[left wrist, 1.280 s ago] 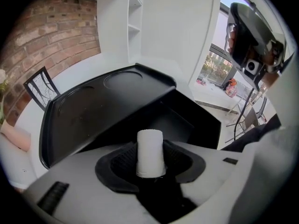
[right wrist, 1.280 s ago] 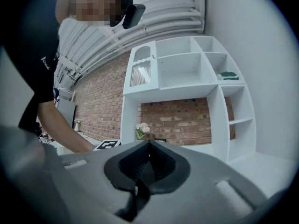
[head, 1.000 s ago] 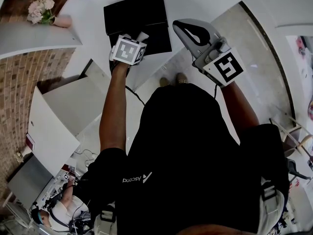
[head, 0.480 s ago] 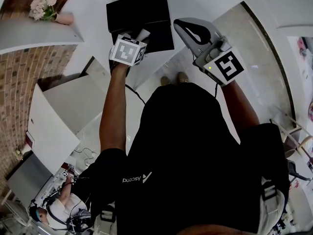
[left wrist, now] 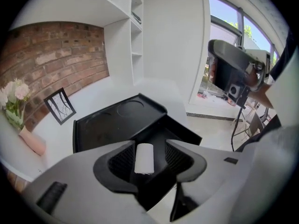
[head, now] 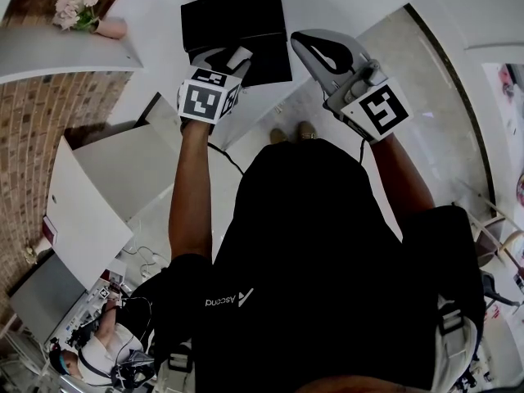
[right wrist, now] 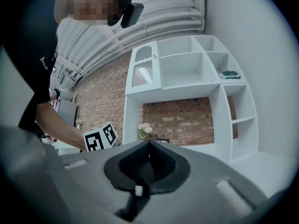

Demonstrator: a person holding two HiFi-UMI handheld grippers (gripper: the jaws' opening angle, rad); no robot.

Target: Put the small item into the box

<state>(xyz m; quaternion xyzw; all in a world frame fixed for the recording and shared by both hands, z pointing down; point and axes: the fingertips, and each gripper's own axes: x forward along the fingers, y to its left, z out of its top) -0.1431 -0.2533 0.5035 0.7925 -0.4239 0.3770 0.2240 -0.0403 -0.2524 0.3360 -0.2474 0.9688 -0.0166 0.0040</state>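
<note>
Left hand-held gripper (left wrist: pixel 150 143) has eased back over the box (left wrist: pixel 117 120), jaws apart around white roll (left wrist: pixel 144 158); right hand-held gripper (right wrist: pixel 148 146) closed

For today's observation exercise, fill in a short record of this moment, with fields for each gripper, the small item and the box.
left gripper: above the box, fingers apart
right gripper: raised beside it, fingers together, empty
item: white roll between the left fingers, a gap on its right side; not clamped
box: black, open, lid laid flat behind it, on a white counter
item in box: cannot tell whether it rests inside yet
</note>
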